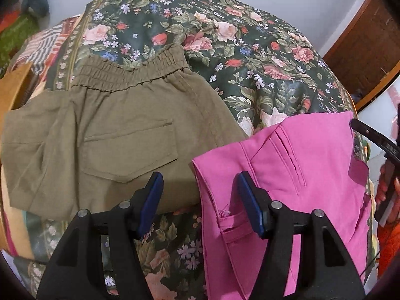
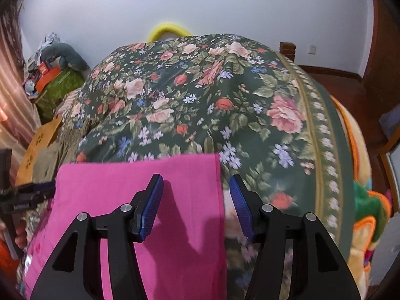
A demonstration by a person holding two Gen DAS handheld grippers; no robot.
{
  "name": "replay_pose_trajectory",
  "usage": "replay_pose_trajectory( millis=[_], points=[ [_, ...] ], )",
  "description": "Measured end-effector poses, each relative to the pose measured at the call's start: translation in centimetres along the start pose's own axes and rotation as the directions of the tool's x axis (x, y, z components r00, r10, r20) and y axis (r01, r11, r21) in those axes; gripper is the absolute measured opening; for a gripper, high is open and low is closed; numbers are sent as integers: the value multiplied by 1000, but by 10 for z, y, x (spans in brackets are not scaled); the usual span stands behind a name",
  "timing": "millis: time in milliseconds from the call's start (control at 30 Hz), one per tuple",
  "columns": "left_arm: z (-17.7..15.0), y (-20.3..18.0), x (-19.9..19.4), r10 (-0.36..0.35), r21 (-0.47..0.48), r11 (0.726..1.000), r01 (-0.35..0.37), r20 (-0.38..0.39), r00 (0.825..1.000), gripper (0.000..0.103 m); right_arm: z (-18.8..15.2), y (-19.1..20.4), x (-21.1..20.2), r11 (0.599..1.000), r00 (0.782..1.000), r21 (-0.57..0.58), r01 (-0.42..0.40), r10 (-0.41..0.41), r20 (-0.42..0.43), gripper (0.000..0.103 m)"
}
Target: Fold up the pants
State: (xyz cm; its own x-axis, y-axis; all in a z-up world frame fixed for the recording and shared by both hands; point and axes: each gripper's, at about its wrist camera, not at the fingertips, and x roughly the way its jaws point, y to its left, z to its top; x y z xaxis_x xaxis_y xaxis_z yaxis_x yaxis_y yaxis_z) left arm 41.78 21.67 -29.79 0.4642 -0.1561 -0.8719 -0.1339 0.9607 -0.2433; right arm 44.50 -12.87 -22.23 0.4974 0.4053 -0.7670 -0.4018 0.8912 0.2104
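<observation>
Pink pants (image 1: 300,170) lie flat on the floral bedspread (image 1: 250,50), pocket side up in the left wrist view. Folded olive pants (image 1: 112,130) with an elastic waistband rest beside them on the left. My left gripper (image 1: 200,190) hovers open over the gap between the two garments, its pads touching neither. In the right wrist view my right gripper (image 2: 196,190) is open above the right edge of the pink pants (image 2: 140,175), nothing pinched between its pads. A hand (image 1: 385,187) shows at the pink pants' far side.
The bedspread (image 2: 200,100) covers a wide bed. A cardboard box (image 2: 42,145) and a green-covered pile (image 2: 57,87) sit at the left. A plush patterned blanket (image 2: 367,200) hangs on the right. A wooden door (image 1: 370,50) stands behind.
</observation>
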Motion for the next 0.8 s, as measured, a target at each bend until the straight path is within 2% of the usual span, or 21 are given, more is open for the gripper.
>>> replay_pose_trajectory(
  millis=[33, 100, 167, 200, 267, 333, 400, 500, 667, 800],
  points=[
    [1, 1, 0, -8, -1, 1000, 8, 1, 1000, 60, 1, 1, 4, 1000, 1000, -1, -2, 2, -7, 51],
    [3, -1, 2, -42, 4, 999, 42, -1, 999, 43, 2, 5, 13, 1000, 1000, -7, -16, 16, -17, 43],
    [5, -6, 2, -65, 14, 998, 65, -2, 998, 30, 2, 10, 15, 1000, 1000, -16, -5, 5, -9, 36],
    [7, -10, 2, -53, 29, 998, 53, 2, 999, 28, 0, 14, 14, 1000, 1000, -21, -10, 10, 0, 26],
    [8, -18, 1, -11, 64, 998, 10, 11, 1000, 22, 0, 16, 11, 1000, 1000, -12, -18, 18, 8, 16],
    [8, -25, -3, 23, 88, 996, -26, 28, 999, 14, 0, 18, 8, 1000, 1000, -21, -12, 13, 13, 10],
    [8, -32, -13, 63, 112, 991, -69, 58, 996, 12, 2, 21, 4, 999, 1000, -40, 0, 1, 23, 6],
    [14, -38, -33, 86, 135, 986, -101, 115, 990, 11, 6, 22, -9, 998, 998, -51, 22, -19, 52, 5],
    [31, -57, -88, 80, 159, 980, -121, 244, 966, 11, 25, 23, -50, 998, 990, -41, 38, -32, 134, 5],
    [30, -77, -126, 73, 204, 969, -139, 301, 951, 11, 37, 24, -94, 1000, 979, -22, 16, -11, 206, 4]
  ],
)
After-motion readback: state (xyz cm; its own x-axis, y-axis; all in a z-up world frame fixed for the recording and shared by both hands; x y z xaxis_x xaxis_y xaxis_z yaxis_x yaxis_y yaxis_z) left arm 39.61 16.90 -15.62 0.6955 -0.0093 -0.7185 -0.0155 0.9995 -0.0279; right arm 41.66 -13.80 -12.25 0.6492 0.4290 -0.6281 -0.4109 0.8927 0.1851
